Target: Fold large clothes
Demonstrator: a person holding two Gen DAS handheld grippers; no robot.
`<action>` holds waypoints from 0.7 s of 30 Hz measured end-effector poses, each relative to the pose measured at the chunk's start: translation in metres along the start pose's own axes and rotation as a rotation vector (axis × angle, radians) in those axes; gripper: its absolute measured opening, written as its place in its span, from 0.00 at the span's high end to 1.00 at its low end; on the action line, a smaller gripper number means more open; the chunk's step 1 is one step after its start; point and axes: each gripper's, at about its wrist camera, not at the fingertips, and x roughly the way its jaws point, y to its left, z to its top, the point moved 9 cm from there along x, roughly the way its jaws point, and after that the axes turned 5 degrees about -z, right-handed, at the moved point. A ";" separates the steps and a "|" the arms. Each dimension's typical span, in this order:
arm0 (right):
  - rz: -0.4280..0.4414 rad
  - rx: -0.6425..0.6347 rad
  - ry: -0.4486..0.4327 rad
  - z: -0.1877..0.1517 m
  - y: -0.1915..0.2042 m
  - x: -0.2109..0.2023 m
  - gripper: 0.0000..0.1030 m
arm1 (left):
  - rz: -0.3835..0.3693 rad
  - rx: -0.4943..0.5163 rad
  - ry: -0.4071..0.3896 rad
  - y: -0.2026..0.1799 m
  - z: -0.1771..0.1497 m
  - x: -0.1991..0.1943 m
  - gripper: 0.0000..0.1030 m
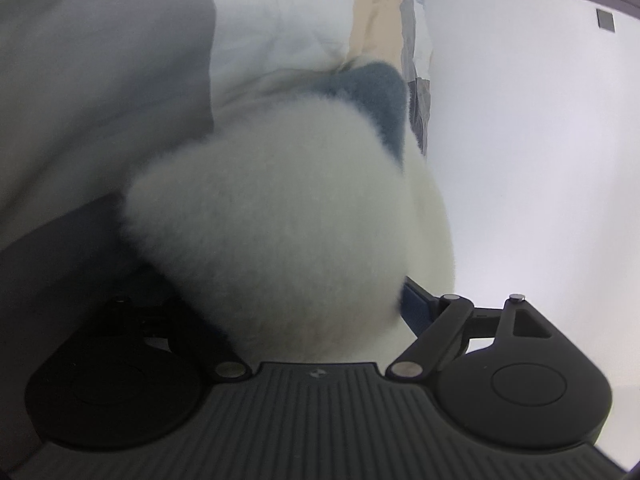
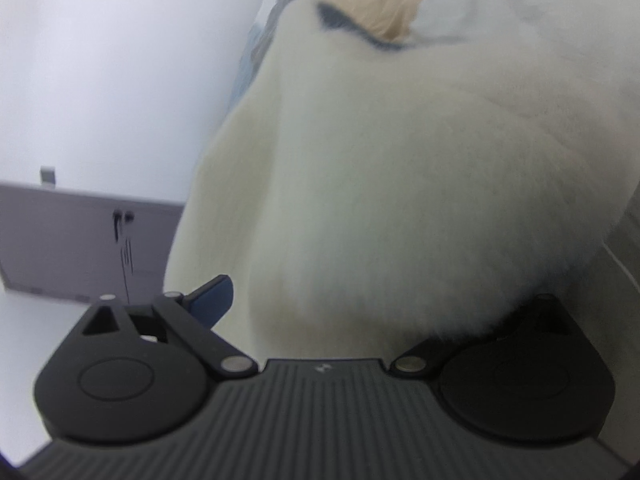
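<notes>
Fingers on your left gripper [image 1: 320, 300] stand wide with a thick wad of the fluffy white garment [image 1: 288, 232] bulging between them; whether they pinch it, you can't tell. Same on your right gripper [image 2: 360, 300]: fleece [image 2: 380, 160] buries the gap, one blue fingertip [image 2: 214, 294] showing. It looks soft, bulky, light and likely to slump, so take it by the grey-trimmed edge [image 1: 376, 92]. White counter [image 1: 540, 160] lies open on the outer side of each view.
</notes>
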 end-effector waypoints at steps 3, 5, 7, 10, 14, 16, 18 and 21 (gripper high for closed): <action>-0.005 -0.015 -0.026 0.001 0.001 0.000 0.02 | 0.019 0.075 -0.011 -0.010 0.003 0.004 0.20; -0.063 -0.080 -0.032 0.001 0.001 0.002 0.20 | 0.030 0.108 -0.017 -0.011 0.010 0.001 0.24; -0.067 -0.114 -0.036 0.007 0.000 0.001 0.22 | 0.039 0.136 -0.023 -0.015 0.010 0.001 0.29; -0.059 -0.122 -0.048 0.011 0.000 0.001 0.31 | 0.048 0.187 -0.035 -0.028 0.008 -0.001 0.36; -0.055 -0.168 -0.076 0.009 0.006 -0.006 0.47 | 0.057 0.289 -0.055 -0.047 0.012 -0.001 0.42; -0.049 -0.201 -0.087 0.009 0.013 -0.011 0.54 | 0.056 0.311 -0.059 -0.051 0.013 0.000 0.44; -0.044 -0.259 -0.108 0.008 0.021 -0.016 0.59 | 0.053 0.316 -0.065 -0.053 0.012 -0.003 0.47; -0.028 -0.316 -0.136 0.008 0.030 -0.021 0.63 | 0.054 0.338 -0.075 -0.054 0.012 -0.003 0.48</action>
